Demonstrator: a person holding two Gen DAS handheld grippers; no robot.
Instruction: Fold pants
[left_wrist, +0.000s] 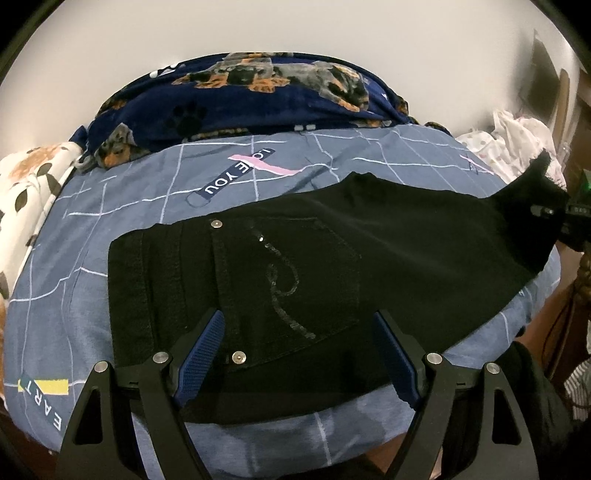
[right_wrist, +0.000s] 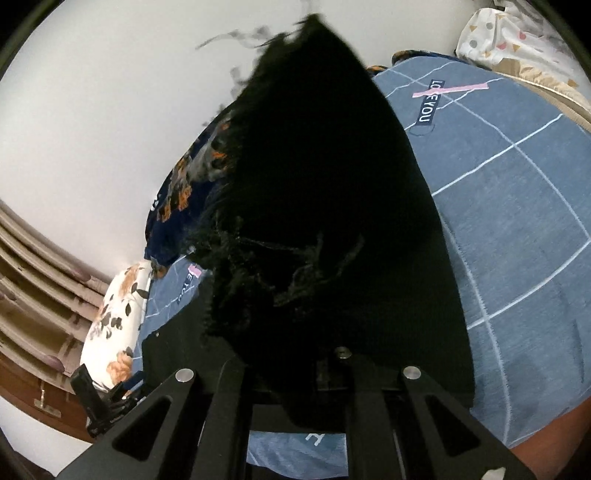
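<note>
Pants halved lengthwise, cross fold starting.
My right claw (right_wrist: 295, 354) grips the frayed leg end of the pants (left_wrist: 295, 258), lifted; left claw (left_wrist: 299, 332) gapes wide above the back pocket (left_wrist: 291, 280).

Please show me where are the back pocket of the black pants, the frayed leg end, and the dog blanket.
back pocket (left_wrist: 295, 280): left wrist view, on the sequin swirl.
frayed leg end (right_wrist: 280, 266): right wrist view, on the loose threads.
dog blanket (left_wrist: 236, 99): left wrist view, on its navy middle.
</note>
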